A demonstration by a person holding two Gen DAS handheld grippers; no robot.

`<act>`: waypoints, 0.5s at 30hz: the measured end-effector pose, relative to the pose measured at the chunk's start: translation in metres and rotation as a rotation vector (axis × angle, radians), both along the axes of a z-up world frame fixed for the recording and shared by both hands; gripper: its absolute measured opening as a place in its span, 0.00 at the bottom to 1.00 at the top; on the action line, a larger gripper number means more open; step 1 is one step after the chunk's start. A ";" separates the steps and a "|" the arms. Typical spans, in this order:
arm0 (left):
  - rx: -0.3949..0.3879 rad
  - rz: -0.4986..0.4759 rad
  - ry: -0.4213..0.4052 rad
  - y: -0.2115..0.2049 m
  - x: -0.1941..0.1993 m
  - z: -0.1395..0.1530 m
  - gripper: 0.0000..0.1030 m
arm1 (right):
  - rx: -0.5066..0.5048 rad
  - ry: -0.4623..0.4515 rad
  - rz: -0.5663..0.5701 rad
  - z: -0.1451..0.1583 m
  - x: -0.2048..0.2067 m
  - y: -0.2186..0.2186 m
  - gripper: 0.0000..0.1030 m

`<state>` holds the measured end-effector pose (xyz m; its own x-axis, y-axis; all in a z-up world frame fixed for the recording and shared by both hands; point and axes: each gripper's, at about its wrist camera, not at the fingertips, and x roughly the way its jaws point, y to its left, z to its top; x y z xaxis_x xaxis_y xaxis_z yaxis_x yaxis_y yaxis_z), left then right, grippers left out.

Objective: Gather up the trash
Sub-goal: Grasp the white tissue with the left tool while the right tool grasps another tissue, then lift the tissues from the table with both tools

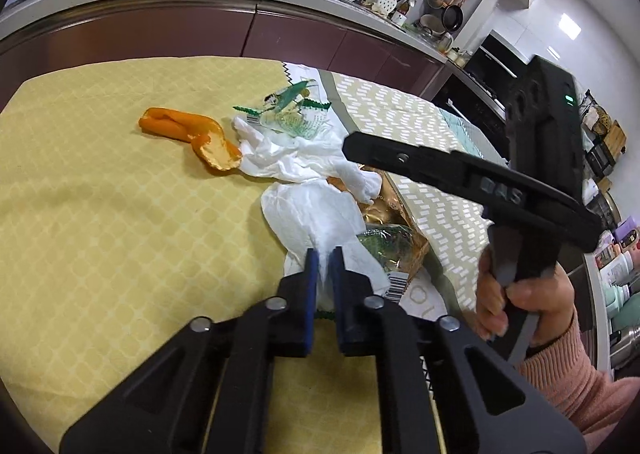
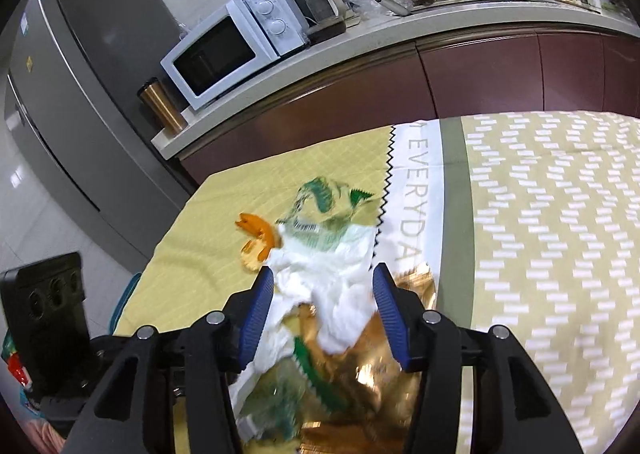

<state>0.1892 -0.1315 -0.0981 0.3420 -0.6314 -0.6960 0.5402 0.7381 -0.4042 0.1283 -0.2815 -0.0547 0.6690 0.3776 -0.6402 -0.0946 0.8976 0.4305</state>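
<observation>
The left tongs [image 1: 325,254] are nearly closed on a fold of white tissue paper [image 1: 316,214], the two blue pads pinching the near end of the crumpled sheet so that only a thin gap shows between them. The right tongs [image 2: 323,280] stand wide open above the same heap, with tissue [image 2: 332,286] and wrappers showing between the blue pads but nothing gripped; whether a pad touches the paper cannot be told through the blur.

The trash lies in one loose heap on the table, across the seam where a yellow quilted cloth [image 1: 112,190] meets a patterned cloth with white dashes [image 1: 424,126]. An orange peel [image 1: 192,136] sits on the yellow cloth at the heap's far left, its curled end touching the tissue. A clear wrapper with green print [image 1: 292,110] lies at the far edge of the tissue. A gold foil wrapper [image 1: 384,214] is tucked under the tissue's right side, with a second green-printed wrapper [image 1: 384,242] on top of it.

In the left view the right hand [image 1: 524,302] grips its handle beside the heap — a pink sleeve covers the wrist.
</observation>
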 end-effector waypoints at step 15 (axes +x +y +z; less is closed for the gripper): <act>-0.062 0.056 -0.059 0.050 -0.020 0.026 0.03 | -0.064 0.060 0.043 -0.013 0.017 0.015 0.17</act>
